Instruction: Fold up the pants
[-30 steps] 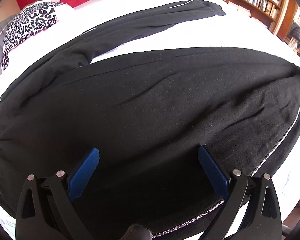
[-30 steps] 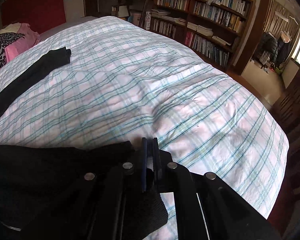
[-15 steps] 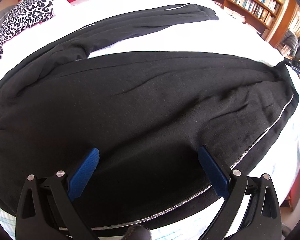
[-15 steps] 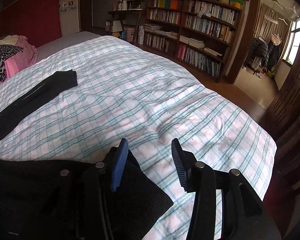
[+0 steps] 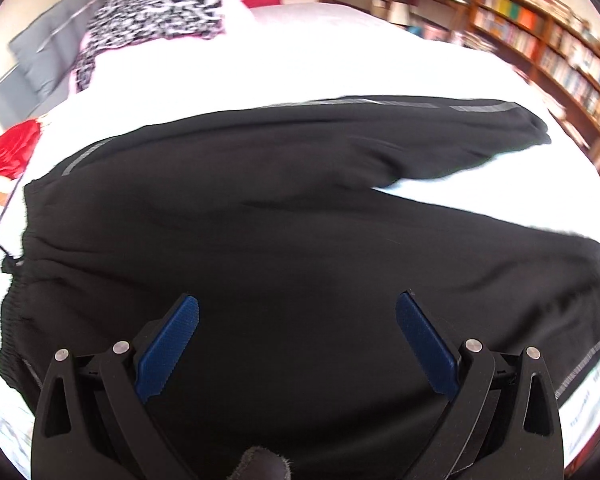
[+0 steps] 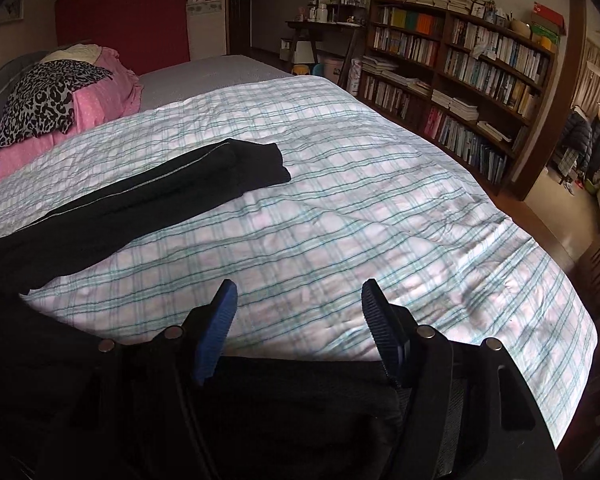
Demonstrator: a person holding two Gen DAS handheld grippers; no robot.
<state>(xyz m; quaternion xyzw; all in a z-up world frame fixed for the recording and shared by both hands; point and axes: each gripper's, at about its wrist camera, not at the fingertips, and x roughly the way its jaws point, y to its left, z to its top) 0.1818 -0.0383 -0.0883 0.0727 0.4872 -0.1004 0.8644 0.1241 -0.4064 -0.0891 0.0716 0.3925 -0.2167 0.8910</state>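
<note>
No writing is legible, perhaps through blur. The right gripper, earlier pinching the pants, now gapes; the left gripper stays spread.

Left gripper: two black plastic finger arms with triangular cut-outs, round silver screw heads at the pivots, two per side. Finger pads bright blue, ribbed texture, long flat rectangles with rounded tips. Small dark fuzzy nub at bottom centre between the arms. Right gripper: same build, black linkage arms, silver screws in a row, blue ribbed pads, the right one seen edge-on, showing its serrated face. No skin or sleeve visible
</note>
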